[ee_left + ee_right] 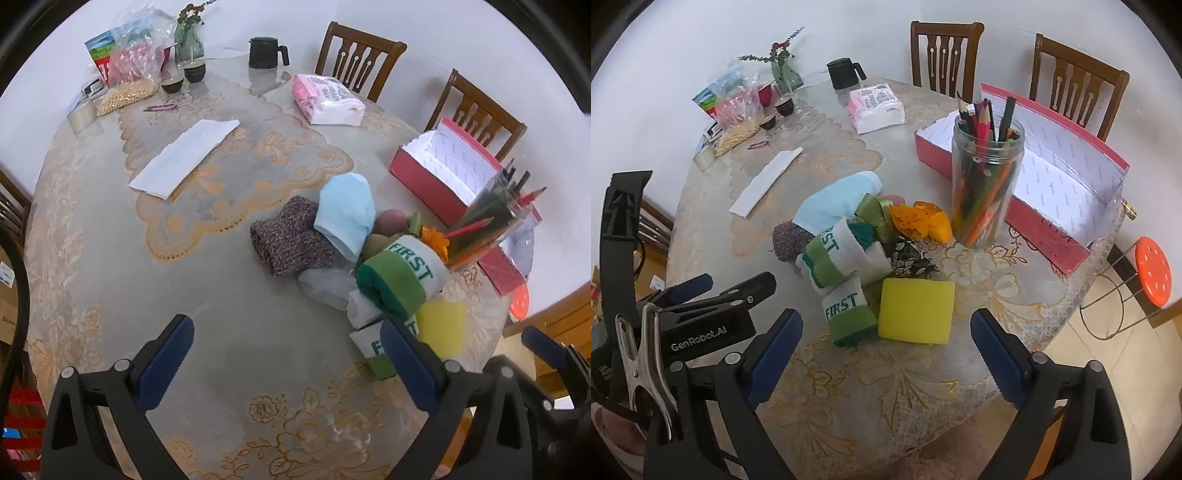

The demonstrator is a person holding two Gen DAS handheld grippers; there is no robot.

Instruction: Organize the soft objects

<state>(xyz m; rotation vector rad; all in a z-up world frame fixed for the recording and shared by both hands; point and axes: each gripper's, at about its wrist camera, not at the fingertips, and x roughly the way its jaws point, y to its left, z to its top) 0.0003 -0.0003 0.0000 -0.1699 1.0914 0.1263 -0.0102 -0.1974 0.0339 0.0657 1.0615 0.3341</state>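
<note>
From the left wrist view, the left tongs (288, 350) hang with blue pads wide apart over bare bench (207, 288), nothing between them. The pile of soft things (354, 258) lies just beyond the right pad: a knitted brown piece (288, 240), a light blue cloth (347, 214), green-and-white "FIRST" socks (402, 277) and a yellow sponge (441, 325). Left of the pile the bench is open as far as a folded white paper (184, 158). Right of it stand a jar of pencils (491, 221) and a red box (443, 173), close to the bench edge.

From the right wrist view, the right tongs (886, 343) are also spread, empty, the yellow sponge (916, 310) just ahead of them. The pencil jar (986, 181) stands just right of the pile, touching nothing soft. The bench edge curves near the right pad, with an orange stool (1152, 269) beyond it.
</note>
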